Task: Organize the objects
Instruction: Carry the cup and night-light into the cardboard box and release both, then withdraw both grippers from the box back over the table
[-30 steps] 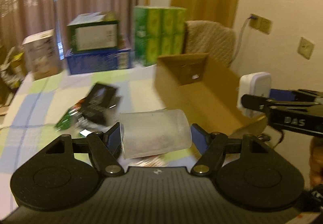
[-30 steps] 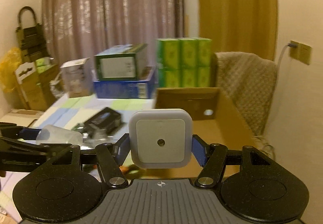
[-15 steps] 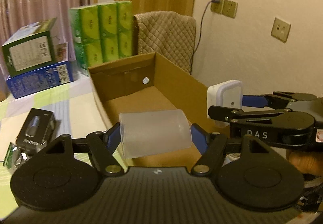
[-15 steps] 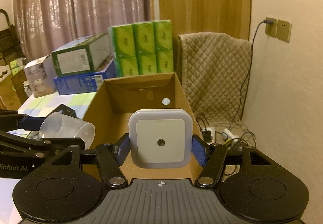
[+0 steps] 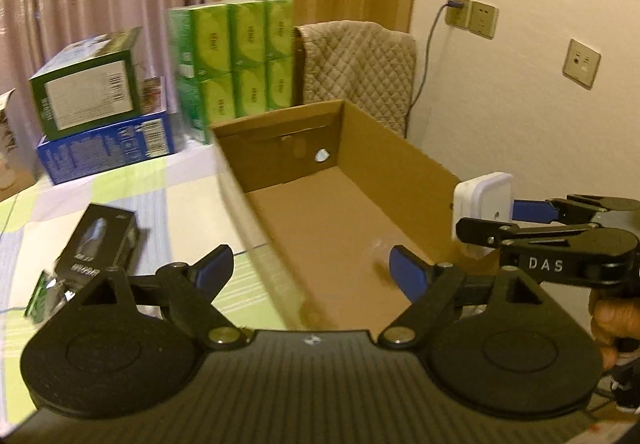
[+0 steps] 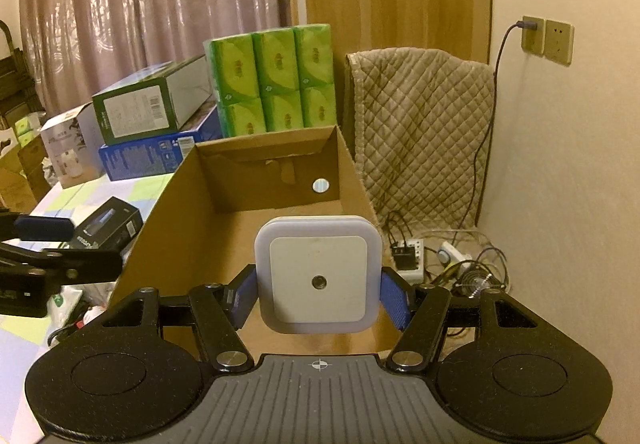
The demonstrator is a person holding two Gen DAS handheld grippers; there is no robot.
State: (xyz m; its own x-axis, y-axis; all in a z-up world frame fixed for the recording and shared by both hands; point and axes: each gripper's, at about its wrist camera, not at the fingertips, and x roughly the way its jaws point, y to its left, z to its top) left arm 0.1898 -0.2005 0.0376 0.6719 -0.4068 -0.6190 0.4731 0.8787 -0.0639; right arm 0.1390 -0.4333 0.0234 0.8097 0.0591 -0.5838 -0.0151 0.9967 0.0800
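The right hand-held gripper point(image 6: 319, 296) pinched a white square plug-in night light point(image 6: 318, 276) at lower centre, directly above the open brown cardboard box point(image 6: 256, 244). The left hand-held gripper point(image 5: 312, 272), spread and empty, hung over the box's near left wall.

Both wrist cams look forward and down, close over the box point(image 5: 348, 211) point(image 6: 256, 179); both see packs point(image 5: 236, 59) point(image 6: 276, 79) at 12 o'clock.

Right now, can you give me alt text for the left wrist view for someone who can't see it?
The left gripper is open and empty above an open cardboard box on a checked table. To its right, the right gripper holds a white square night light at the box's far wall; a black carton lies left.
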